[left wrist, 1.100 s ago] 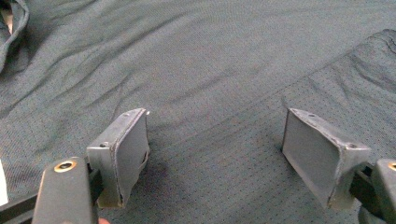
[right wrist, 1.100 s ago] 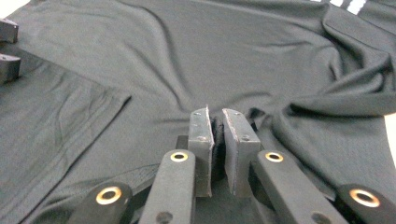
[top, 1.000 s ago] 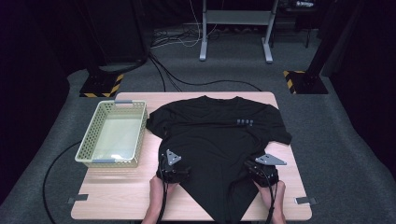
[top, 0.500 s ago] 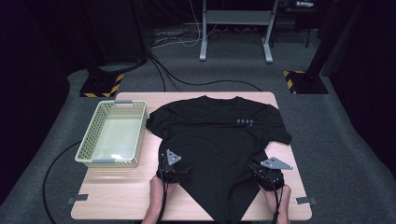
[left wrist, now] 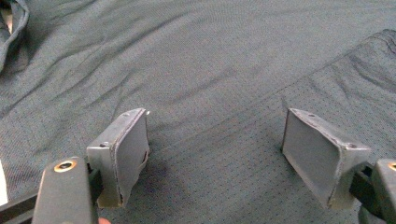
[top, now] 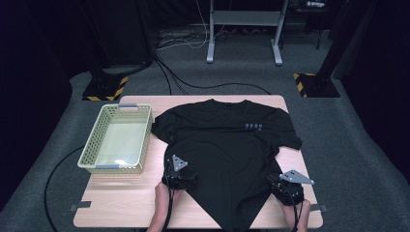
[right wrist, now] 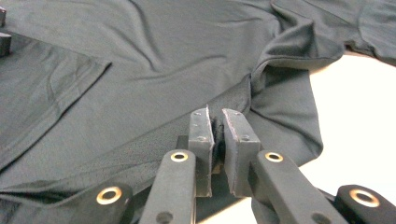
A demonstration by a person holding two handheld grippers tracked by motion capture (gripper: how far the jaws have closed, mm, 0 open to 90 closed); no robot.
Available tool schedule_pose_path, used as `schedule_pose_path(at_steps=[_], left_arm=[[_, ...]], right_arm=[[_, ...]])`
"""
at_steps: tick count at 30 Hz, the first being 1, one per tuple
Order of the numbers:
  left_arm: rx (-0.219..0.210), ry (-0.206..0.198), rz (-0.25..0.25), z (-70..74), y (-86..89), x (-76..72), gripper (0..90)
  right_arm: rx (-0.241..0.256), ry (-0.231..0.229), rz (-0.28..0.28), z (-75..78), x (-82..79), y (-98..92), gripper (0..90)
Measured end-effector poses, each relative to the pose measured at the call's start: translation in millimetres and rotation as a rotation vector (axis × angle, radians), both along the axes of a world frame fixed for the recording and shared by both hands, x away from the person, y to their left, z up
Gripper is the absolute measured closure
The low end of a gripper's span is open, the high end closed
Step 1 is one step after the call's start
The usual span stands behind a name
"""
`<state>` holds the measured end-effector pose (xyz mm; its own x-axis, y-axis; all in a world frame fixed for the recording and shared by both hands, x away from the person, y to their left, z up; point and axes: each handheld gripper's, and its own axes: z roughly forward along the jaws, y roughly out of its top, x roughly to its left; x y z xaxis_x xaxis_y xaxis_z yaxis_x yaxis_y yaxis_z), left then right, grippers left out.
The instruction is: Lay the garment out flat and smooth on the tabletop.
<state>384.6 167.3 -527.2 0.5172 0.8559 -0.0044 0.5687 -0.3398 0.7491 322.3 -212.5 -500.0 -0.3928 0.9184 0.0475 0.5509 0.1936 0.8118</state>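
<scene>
A black T-shirt (top: 227, 140) lies spread on the wooden table (top: 121, 203), collar at the far side, its lower part drawn into a point at the front edge. My left gripper (top: 183, 175) rests at the shirt's left lower edge. In the left gripper view it (left wrist: 217, 135) stands open over the fabric (left wrist: 210, 60) with nothing between the pads. My right gripper (top: 284, 186) sits at the shirt's right lower edge. In the right gripper view it (right wrist: 218, 116) is shut on a pinched fold of the shirt (right wrist: 140, 60).
A pale green plastic basket (top: 92, 150) stands on the table's left side, beside the shirt's sleeve. Bare wood shows at the front left and right of the shirt (right wrist: 355, 116). Cables and stand bases lie on the floor beyond the table.
My right gripper has moved to the right and toward the front edge, drawing the shirt's edge with it. The left gripper has stayed in place.
</scene>
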Motion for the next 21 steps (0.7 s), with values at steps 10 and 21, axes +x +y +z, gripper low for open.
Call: schedule_pose_path(at_steps=[10,21], left_arm=[[0.000,0.000,0.000,0.0,0.0,0.0,22.4],[0.000,0.000,0.000,0.0,0.0,0.0,22.4]], right_arm=[[-0.005,0.023,-0.064,-3.6,-24.8,-27.3,82.2],[-0.047,0.066,-0.142,-8.1,-57.1,-57.5,81.0]])
